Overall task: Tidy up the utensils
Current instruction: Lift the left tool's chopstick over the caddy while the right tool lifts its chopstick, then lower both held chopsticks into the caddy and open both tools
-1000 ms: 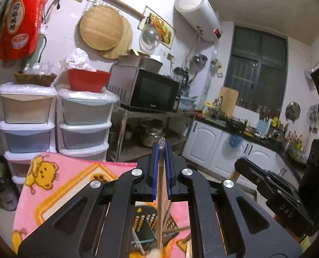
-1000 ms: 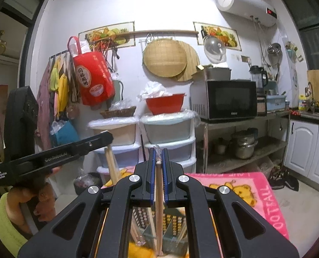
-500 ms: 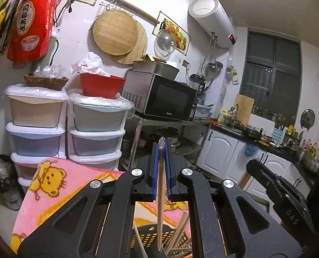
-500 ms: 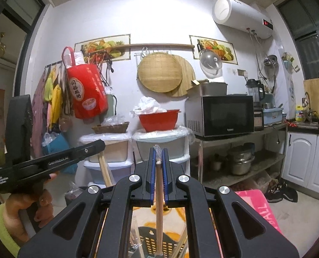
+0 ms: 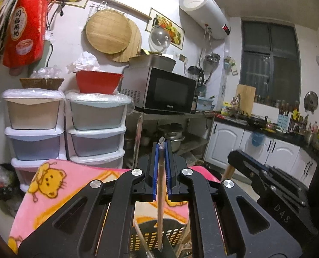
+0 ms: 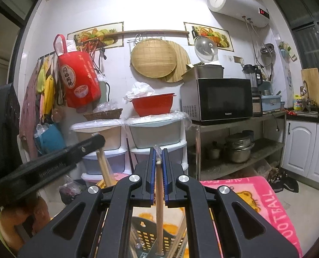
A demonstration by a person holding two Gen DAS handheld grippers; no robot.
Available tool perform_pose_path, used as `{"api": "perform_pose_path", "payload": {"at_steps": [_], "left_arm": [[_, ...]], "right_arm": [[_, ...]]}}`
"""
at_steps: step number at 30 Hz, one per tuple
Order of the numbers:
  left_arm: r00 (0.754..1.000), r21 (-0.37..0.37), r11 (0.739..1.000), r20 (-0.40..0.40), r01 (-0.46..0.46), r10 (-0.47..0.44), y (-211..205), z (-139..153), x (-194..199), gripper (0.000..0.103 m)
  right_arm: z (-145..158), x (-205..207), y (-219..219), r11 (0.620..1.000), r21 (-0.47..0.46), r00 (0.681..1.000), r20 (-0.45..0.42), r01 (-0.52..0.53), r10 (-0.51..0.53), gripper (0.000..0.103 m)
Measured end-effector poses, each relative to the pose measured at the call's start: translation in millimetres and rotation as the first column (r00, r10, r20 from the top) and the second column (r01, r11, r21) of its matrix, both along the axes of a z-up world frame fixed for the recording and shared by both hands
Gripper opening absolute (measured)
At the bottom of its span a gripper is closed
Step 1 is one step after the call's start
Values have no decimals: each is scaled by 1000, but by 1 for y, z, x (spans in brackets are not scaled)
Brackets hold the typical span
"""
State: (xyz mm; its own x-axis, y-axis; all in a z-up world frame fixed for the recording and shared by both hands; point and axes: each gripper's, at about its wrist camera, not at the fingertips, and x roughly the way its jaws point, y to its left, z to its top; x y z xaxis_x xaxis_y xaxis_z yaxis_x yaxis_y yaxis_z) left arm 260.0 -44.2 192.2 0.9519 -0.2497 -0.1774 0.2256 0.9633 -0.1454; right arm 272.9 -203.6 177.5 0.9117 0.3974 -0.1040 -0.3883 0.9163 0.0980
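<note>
- A dark perforated utensil basket sits on the pink bear-print blanket, low in both views, with several wooden sticks leaning inside it.
- The left gripper is clenched on a thin pale chopstick that hangs upright with its lower end inside the basket.
- The right gripper pinches a thicker wooden chopstick, also upright, its tip down in the basket.
- Behind: stacked plastic drawers, a red bowl, a black microwave on a metal shelf, and a white water heater.
</note>
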Motion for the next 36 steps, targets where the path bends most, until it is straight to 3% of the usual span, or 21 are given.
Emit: {"api": "perform_pose_path", "payload": {"at_steps": [10, 28, 32, 36], "left_arm": [[999, 19, 1000, -31, 15, -15, -4, -31, 9, 3], [993, -8, 1000, -118, 28, -28, 7, -54, 8, 4], [990, -17, 999, -137, 30, -32, 10, -54, 7, 11], [987, -23, 999, -156, 32, -35, 15, -54, 5, 18]], "right_arm": [[-25, 8, 6, 1000, 10, 1000, -21, 9, -9, 6], [-51, 15, -1, 999, 9, 991, -127, 53, -52, 7], [-54, 13, -7, 998, 15, 984, -165, 68, -64, 8], [-55, 8, -13, 997, 20, 980, -185, 74, -69, 19]]}}
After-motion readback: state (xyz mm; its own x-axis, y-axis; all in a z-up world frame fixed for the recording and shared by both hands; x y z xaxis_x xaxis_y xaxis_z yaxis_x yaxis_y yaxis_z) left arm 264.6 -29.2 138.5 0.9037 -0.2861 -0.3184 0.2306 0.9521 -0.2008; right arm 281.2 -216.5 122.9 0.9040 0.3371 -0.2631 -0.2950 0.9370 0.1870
